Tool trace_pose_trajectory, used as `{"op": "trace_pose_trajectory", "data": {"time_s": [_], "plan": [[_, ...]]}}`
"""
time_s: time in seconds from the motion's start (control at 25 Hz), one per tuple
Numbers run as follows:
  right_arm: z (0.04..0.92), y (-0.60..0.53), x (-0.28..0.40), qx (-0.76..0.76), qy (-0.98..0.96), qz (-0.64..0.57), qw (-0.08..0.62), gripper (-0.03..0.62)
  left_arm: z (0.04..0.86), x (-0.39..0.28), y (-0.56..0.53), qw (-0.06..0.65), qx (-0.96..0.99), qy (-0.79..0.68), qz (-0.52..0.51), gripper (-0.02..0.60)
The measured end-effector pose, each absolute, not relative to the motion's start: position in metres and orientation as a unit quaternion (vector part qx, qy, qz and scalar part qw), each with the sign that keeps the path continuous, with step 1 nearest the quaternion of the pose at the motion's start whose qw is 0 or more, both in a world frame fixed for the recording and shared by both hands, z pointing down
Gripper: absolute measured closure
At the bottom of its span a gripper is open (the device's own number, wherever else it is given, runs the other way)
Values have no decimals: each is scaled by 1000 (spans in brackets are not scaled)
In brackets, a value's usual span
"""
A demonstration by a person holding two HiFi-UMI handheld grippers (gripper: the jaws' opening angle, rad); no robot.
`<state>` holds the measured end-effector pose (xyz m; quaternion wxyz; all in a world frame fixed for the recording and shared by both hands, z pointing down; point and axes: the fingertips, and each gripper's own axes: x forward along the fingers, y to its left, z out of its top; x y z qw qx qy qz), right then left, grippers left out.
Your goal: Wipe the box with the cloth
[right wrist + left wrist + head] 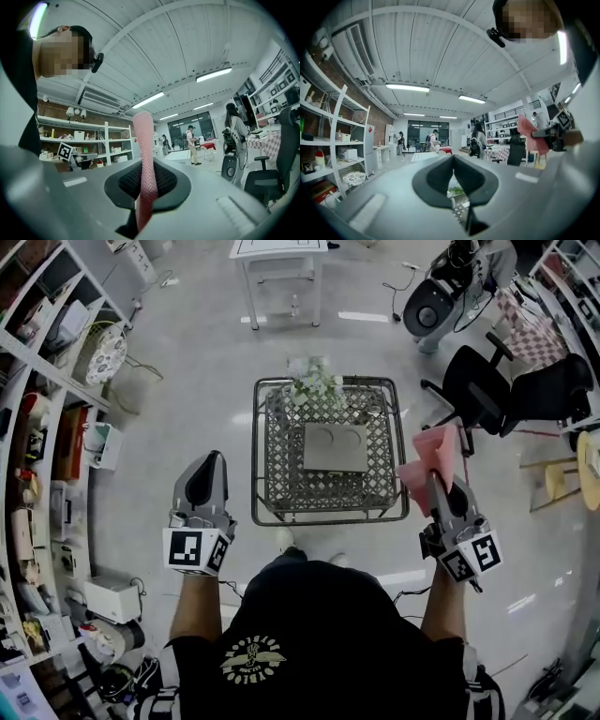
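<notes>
Stands at the approach step: pinches cloth (433, 451) upright in right gripper (433, 474) jaws, off desk (330, 518) right edge. Presses left gripper (212, 457) jaws together on nothing. Leaves box (335, 447) untouched, flat at mid-desk. Probably needs next to lower cloth onto box top.

Two grippers are showing, a left gripper (212, 461) and a right gripper (434, 480), along with one pink cloth (429, 456), one grey box (335, 447), one wire bench (259, 456), one flower bunch (314, 381), two black office chairs (478, 385) and one white table (278, 249).
</notes>
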<state>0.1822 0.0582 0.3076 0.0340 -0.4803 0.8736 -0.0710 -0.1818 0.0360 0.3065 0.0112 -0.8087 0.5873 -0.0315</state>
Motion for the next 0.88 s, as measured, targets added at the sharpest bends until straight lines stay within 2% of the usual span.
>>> {"op": "trace_pose_trajectory", "data": {"time_s": [0.24, 0.68, 0.88], "plan": [[301, 37, 152, -493, 866, -76, 41, 577, 310, -203, -2, 6, -822, 569, -23, 581], [298, 7, 103, -523, 850, -62, 5, 577, 314, -233, -51, 3, -848, 530, -13, 581], [297, -12, 73, -502, 860, -90, 30, 577, 327, -236, -67, -13, -857, 516, -18, 581]]}}
